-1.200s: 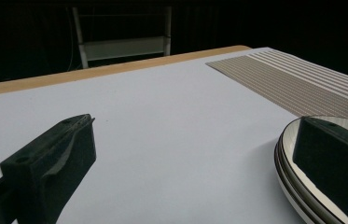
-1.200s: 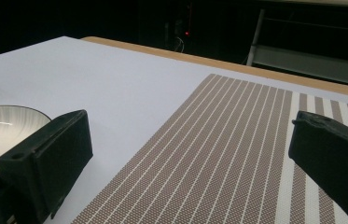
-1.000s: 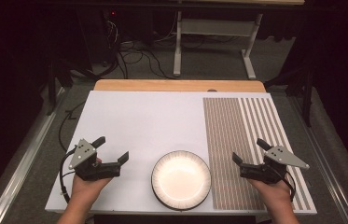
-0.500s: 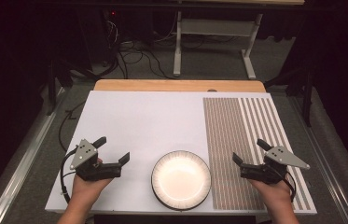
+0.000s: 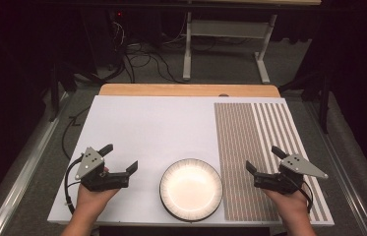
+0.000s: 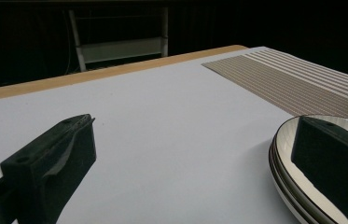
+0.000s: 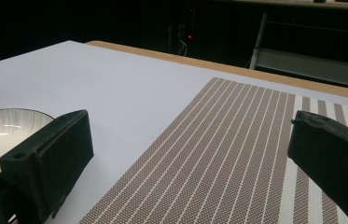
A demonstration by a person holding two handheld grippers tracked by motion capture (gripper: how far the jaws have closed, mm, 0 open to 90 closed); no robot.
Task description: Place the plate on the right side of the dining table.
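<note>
High view: I see the plate (image 5: 191,189) at the near edge of the desk (image 5: 151,128), about mid-width, flat and empty. My left tool (image 5: 119,157) sits near the near-left corner, just left of the plate and not touching it; jaws spread, nothing between them. My right tool (image 5: 262,160) is over the striped mat (image 5: 259,147) toward the near-right corner, just right of the plate and clear of it; jaws also spread, empty. A hand holds each tool from the near edge. The plate lies between the two tools.

Left gripper view: left tool (image 6: 195,154) released, jaws wide apart with bare desk (image 6: 162,121) between them. Plate (image 6: 288,149) at the right, its rim partly behind the right-hand jaw; I can't tell if that jaw touches it. Mat (image 6: 293,79) farther off.

Right gripper view: right tool (image 7: 190,154) released, jaws wide apart above the mat (image 7: 227,135). Plate (image 7: 3,126) at the left, partly behind the left-hand jaw. White desk (image 7: 97,79) runs to the far edge.
</note>
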